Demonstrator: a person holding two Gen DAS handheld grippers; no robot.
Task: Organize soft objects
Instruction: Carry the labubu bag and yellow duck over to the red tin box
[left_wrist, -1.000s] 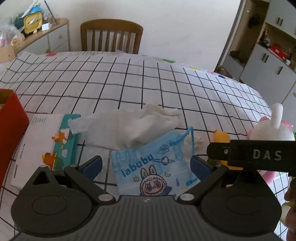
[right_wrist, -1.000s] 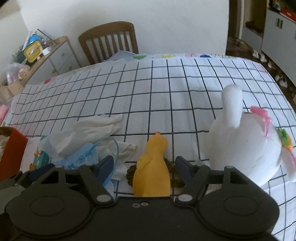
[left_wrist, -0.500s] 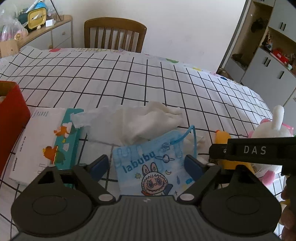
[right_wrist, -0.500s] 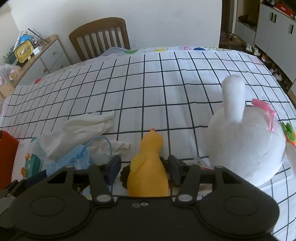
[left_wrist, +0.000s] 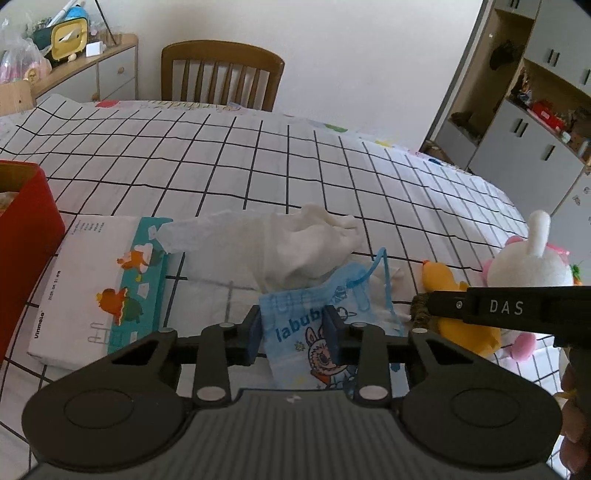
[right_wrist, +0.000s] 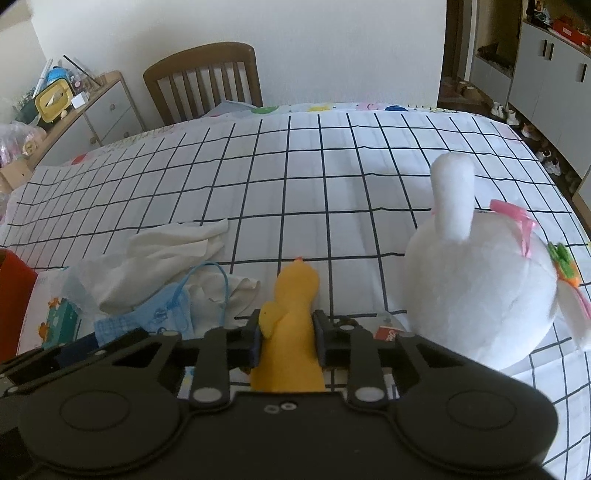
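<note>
A blue "labubu" face mask (left_wrist: 291, 308) lies on the checked tablecloth (left_wrist: 258, 155), partly over a crumpled white tissue (left_wrist: 303, 243). My left gripper (left_wrist: 293, 328) is closing, and its pads press the bunched mask from both sides. In the right wrist view a yellow duck plush (right_wrist: 295, 291) stands between the closing jaws of my right gripper (right_wrist: 287, 336), both pads against its body. The duck (left_wrist: 439, 277) also shows at the right of the left wrist view. A white rabbit plush (right_wrist: 476, 288) with pink ribbons sits just right of the duck.
A tissue pack (left_wrist: 99, 280) lies left of the mask, with a red box (left_wrist: 22, 229) at the table's left edge. A wooden chair (left_wrist: 221, 74) stands at the far side. Something dark brown (left_wrist: 419, 310) lies under the duck. Cabinets line the right wall.
Both pairs of jaws have narrowed from wide open, the left onto the mask and the right onto the duck. The mask is now bunched. Neither hand has shifted noticeably.
</note>
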